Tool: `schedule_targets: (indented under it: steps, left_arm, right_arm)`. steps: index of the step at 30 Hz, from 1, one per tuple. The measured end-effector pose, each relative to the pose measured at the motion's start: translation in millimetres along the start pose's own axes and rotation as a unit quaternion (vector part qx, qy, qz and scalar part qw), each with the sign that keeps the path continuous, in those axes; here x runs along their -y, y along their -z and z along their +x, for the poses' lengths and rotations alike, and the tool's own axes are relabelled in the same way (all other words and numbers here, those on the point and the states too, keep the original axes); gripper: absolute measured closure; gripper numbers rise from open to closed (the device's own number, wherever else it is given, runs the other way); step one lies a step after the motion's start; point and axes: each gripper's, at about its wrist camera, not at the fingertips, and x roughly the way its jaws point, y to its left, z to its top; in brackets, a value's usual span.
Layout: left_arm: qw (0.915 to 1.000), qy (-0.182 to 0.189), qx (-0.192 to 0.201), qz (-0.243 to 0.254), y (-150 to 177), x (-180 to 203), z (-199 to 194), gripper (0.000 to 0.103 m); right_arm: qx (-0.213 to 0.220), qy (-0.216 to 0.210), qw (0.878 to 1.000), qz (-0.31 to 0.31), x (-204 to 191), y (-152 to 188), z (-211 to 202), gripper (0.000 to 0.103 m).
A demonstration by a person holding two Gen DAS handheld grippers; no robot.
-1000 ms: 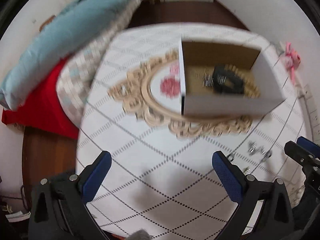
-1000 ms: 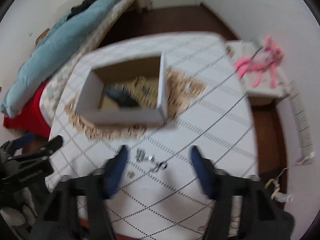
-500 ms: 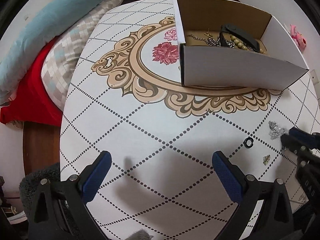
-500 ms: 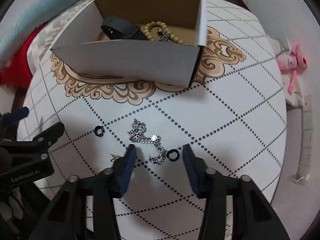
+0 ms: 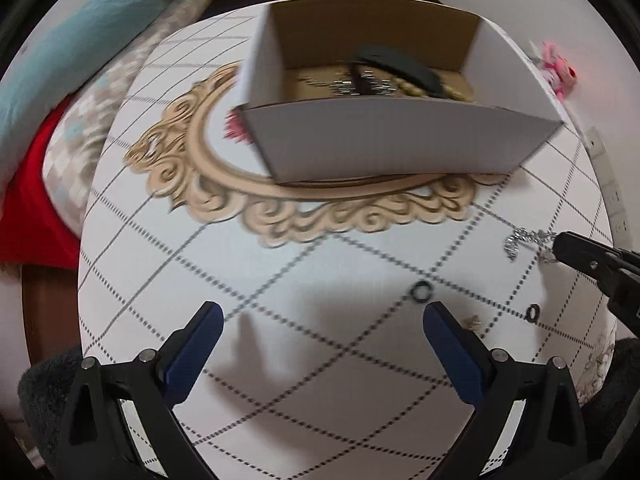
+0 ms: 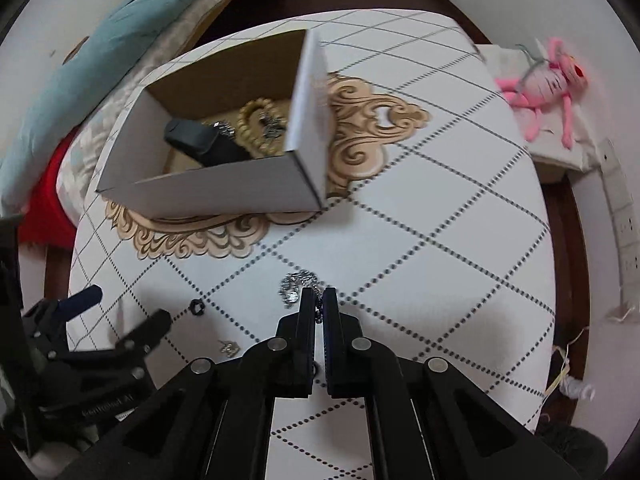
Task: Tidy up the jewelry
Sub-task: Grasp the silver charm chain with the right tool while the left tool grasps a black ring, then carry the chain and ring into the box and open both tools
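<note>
My right gripper (image 6: 319, 295) is shut on a silver chain bracelet (image 6: 296, 285), which hangs from its tips just above the white table; it also shows in the left wrist view (image 5: 520, 240). A white cardboard box (image 6: 224, 188) holds a black band (image 6: 200, 142), a beaded bracelet (image 6: 252, 116) and other small pieces. My left gripper (image 5: 320, 332) is open and empty above the table. A black ring (image 5: 419, 291), a second ring (image 5: 533, 313) and a small gold piece (image 5: 474, 322) lie on the table.
The round table (image 5: 320, 380) has a gold ornament print under the box. A bed with a blue quilt (image 5: 80, 32) and red sheet lies left. A pink plush toy (image 6: 548, 80) sits on a stand at the right.
My right gripper has shut on the silver chain and lifted it off the table. Both cameras have risen and tilted; the left gripper stays open.
</note>
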Motion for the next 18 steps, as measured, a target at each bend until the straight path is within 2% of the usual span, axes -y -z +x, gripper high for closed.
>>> schedule_targets:
  steps: [7, 9, 13, 15, 17, 18]
  left_arm:
    - [0.9995, 0.017, -0.002, 0.028, -2, 28, 7, 0.026]
    - [0.9992, 0.022, -0.004, 0.032, -1, 31, 8, 0.041]
    - [0.9987, 0.036, 0.002, 0.037, -5, 36, 7, 0.061]
    - [0.9984, 0.038, 0.004, 0.042, -6, 39, 6, 0.077]
    - [0.9981, 0.041, 0.005, 0.047, -7, 42, 5, 0.090]
    - [0.9979, 0.043, 0.006, 0.047, -7, 43, 5, 0.093]
  right_arm:
    - [0.004, -0.001, 0.999, 0.044, 16, 2, -1, 0.100]
    - [0.007, -0.002, 0.999, 0.053, 17, 3, -2, 0.099]
    - [0.008, -0.002, 0.998, 0.059, 20, 4, -4, 0.099]
    - [0.007, -0.001, 0.998, 0.060, 20, 4, -3, 0.099]
    - [0.007, -0.002, 0.998, 0.060, 20, 4, -3, 0.099]
    - [0.008, -0.002, 0.998, 0.060, 20, 4, -3, 0.099]
